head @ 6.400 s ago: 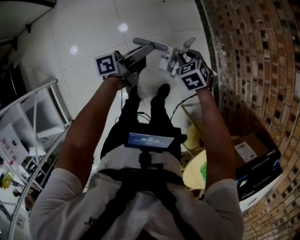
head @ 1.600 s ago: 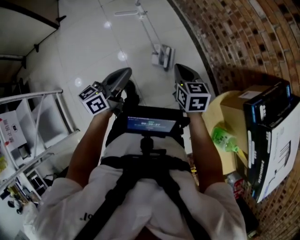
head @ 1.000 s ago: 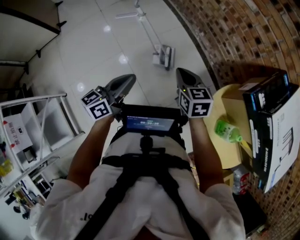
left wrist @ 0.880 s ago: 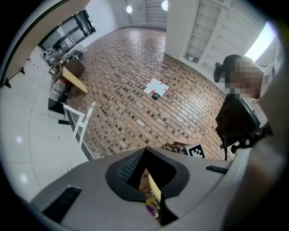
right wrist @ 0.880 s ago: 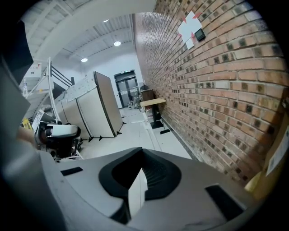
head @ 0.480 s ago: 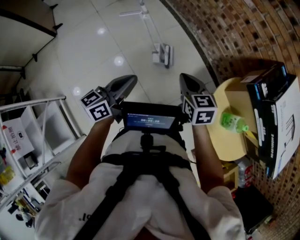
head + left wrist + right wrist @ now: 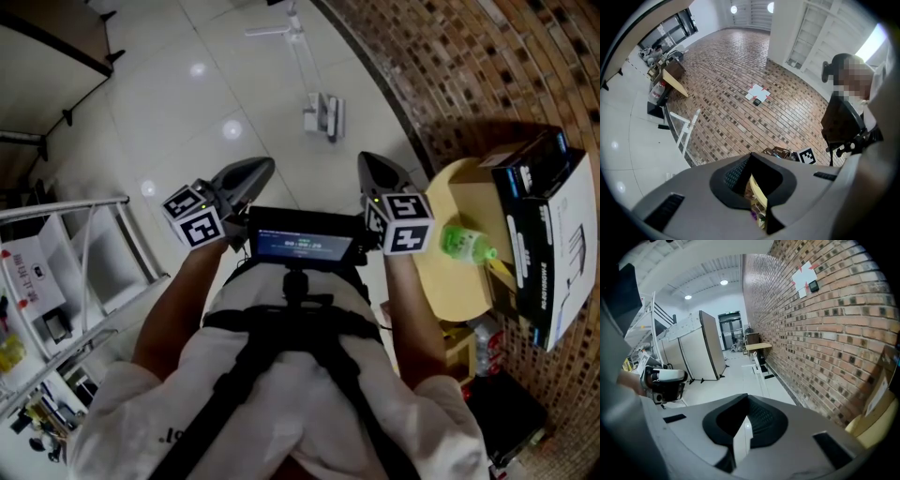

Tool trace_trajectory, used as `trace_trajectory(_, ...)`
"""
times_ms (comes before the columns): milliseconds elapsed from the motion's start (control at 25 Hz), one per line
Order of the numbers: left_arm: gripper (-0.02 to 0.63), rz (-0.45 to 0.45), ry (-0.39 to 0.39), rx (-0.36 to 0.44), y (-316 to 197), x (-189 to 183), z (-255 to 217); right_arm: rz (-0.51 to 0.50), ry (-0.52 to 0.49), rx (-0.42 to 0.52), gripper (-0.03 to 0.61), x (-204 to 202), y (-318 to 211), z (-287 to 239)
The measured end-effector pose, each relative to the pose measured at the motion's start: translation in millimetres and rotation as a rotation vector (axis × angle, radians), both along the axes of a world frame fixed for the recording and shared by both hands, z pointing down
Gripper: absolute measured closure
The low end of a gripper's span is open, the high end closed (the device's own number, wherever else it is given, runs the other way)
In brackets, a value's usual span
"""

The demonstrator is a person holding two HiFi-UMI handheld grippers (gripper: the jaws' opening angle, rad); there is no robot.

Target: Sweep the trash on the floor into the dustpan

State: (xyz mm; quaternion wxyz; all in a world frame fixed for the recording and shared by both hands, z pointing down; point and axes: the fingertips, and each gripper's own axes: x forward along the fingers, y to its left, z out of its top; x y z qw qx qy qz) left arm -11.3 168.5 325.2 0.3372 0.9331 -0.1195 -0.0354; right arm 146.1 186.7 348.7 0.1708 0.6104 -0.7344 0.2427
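Dustpan first: the white, long-handled dustpan (image 7: 323, 114) sits out on the glossy white tiled floor (image 7: 187, 103), close to the foot of the red-brown brick wall (image 7: 487, 66). It is up at 12 o'clock from both tongs and well apart from them. Its thin pale handle runs off toward 12 o'clock in the head view.

We look at the grey-shelled left tongs (image 7: 261, 170), marker cube at the back, and they are clenched with nothing in them. In the left gripper view the two tips meet and only a thin slit of background shows between them.

The grey right tongs (image 7: 371, 169) tell the same story: tips pressed together, empty, a sliver of floor showing through the slit. In the right gripper view the dustpan is dead ahead at 12 o'clock beyond those closed tips, hard by the wall.

Both tongs are held up in front of the chest, either side of the black device with the lit screen (image 7: 300, 246). The left sits at its 10 o'clock and the right at its 2 o'clock.

At 3 o'clock of the right tongs we have the round yellow bench (image 7: 445, 286), with a green plastic bottle (image 7: 461, 242) on its top. Further toward 3 o'clock, black and white cardboard boxes (image 7: 548, 234) stand by the brick wall. Over at 9 o'clock we see a white metal rack (image 7: 84, 272).

Below it all we see the person's white T-shirt crossed by black harness straps (image 7: 281, 375).
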Motion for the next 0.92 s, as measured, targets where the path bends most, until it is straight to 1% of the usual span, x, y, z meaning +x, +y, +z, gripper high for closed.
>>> trace_trajectory(200, 0.614, -0.001, 0.007, 0.010, -1, -2, -3, -0.002, 0.002, 0.005, 0.578, -4, 2, -4)
trace_trajectory(480, 0.614, 0.003, 0.039, -0.024, 4, 4, -2, 0.001, 0.004, -0.003, 0.578, 1, 8, -4)
trace_trajectory(920, 0.614, -0.002, 0.037, -0.043, 5, 9, 2, -0.004, 0.000, -0.014, 0.578, 2, 9, 1)
